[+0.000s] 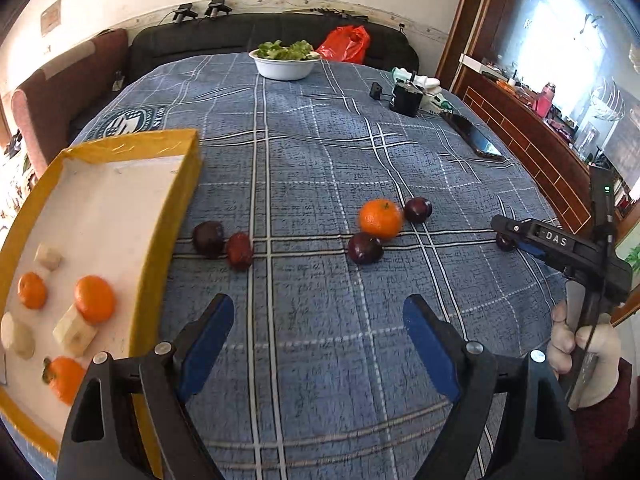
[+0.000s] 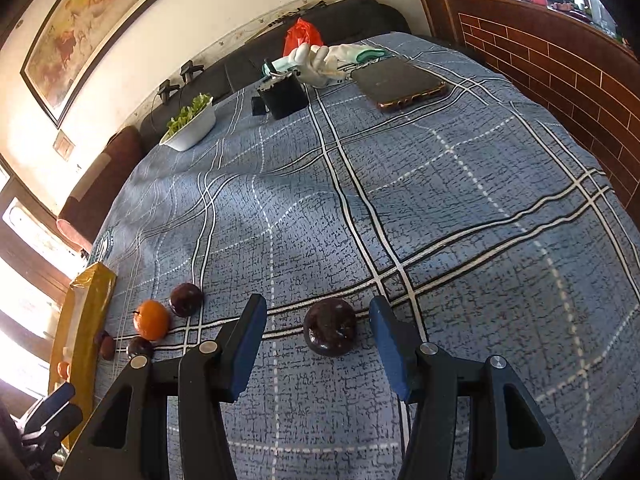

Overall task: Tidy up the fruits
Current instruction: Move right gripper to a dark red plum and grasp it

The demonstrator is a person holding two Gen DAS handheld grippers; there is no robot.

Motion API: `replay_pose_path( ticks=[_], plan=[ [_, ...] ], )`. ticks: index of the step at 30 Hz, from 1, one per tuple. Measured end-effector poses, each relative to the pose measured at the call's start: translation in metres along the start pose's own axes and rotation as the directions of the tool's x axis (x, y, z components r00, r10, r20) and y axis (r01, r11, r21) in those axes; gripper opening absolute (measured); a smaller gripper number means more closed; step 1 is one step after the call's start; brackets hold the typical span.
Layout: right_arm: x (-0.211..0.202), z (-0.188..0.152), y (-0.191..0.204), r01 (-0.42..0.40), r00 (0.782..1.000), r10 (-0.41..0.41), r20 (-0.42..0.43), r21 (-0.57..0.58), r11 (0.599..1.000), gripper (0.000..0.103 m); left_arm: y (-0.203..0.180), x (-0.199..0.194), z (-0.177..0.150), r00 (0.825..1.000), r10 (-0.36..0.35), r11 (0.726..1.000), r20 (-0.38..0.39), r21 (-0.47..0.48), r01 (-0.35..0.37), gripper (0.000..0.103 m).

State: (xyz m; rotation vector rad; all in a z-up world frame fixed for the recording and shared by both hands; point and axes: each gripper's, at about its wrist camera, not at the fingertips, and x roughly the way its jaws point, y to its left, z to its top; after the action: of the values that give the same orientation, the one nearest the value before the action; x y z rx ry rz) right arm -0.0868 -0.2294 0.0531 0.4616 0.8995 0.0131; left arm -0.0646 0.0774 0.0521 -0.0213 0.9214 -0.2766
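A yellow-rimmed tray at the left holds three oranges and pale fruit chunks. On the blue plaid cloth lie an orange and several dark plums, two near the tray. My left gripper is open and empty above the cloth beside the tray. My right gripper is open, its fingers either side of a dark plum without touching it. The right gripper also shows in the left wrist view. The orange and tray show at the left in the right wrist view.
A white bowl of greens stands at the far edge. A black box, white gloves and a phone lie at the far right. A dark sofa and a brick counter border the table.
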Motion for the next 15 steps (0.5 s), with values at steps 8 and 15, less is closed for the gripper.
replay_pose_path(
  ticks=[8, 15],
  plan=[
    [0.004, -0.003, 0.006, 0.026, 0.999, -0.025, 0.031, -0.058, 0.998, 0.051, -0.023, 0.053, 0.024, 0.999, -0.004, 0.996, -0.046, 0.088, 0.008, 0.078],
    [0.005, -0.006, 0.012, 0.049, 0.998, -0.047, 0.03, -0.09, 0.995, 0.027, -0.03, 0.083, 0.031, 0.996, -0.011, 0.993, -0.086, 0.117, 0.021, 0.073]
  ],
)
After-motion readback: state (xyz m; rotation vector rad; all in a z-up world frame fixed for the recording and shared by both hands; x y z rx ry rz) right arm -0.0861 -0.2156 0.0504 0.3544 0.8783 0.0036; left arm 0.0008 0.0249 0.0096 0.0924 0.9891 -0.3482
